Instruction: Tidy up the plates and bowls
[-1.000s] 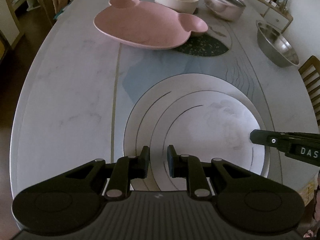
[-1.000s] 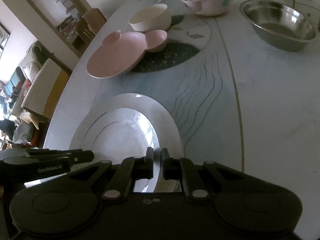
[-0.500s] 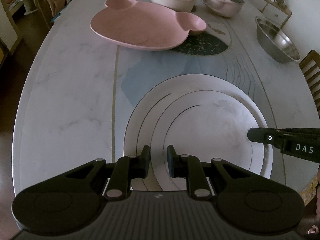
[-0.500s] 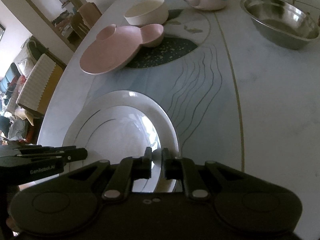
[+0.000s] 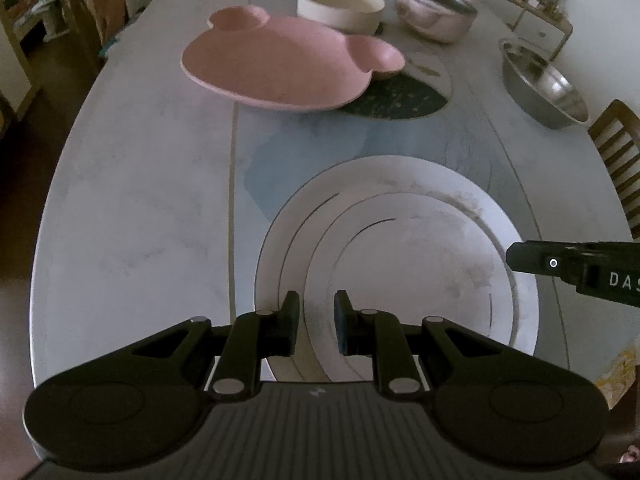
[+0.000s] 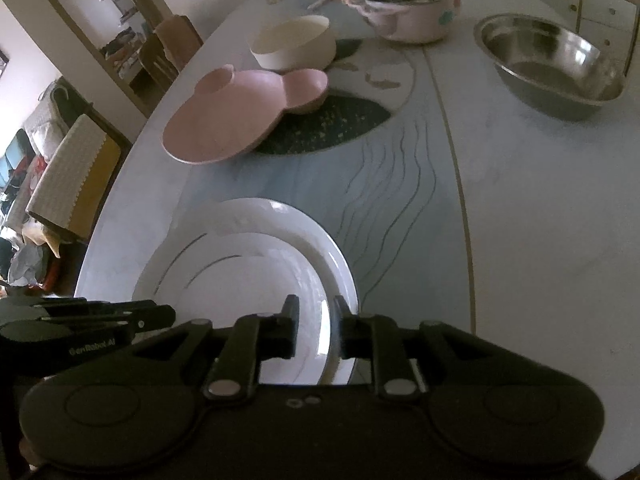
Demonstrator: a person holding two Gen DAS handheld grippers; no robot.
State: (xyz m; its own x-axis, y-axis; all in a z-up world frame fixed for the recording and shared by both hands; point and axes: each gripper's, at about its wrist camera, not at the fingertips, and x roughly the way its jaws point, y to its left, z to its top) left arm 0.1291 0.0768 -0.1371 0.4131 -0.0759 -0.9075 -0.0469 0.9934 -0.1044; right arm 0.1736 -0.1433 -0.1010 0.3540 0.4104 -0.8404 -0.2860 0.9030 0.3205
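A stack of white plates [image 5: 400, 248] lies at the near edge of the table; it also shows in the right wrist view [image 6: 248, 264]. My left gripper [image 5: 316, 322] is a little open and empty over the stack's near left rim. My right gripper [image 6: 314, 326] is a little open over the stack's near right rim, nothing between its fingers; it reaches in from the right in the left wrist view [image 5: 516, 258]. A pink bear-shaped plate [image 5: 280, 68] lies farther back, with a cream bowl [image 5: 340, 4] behind it.
A pink pot [image 5: 436, 12] stands at the back and a steel bowl [image 5: 540, 84] at the right, also in the right wrist view [image 6: 548, 64]. A dark speckled mat [image 5: 396, 98] lies beside the pink plate. A wooden chair [image 5: 620, 152] stands at the table's right edge.
Both grippers have pulled back and risen slightly from the white plates. The right gripper's jaws have opened a little. The plates have not moved.
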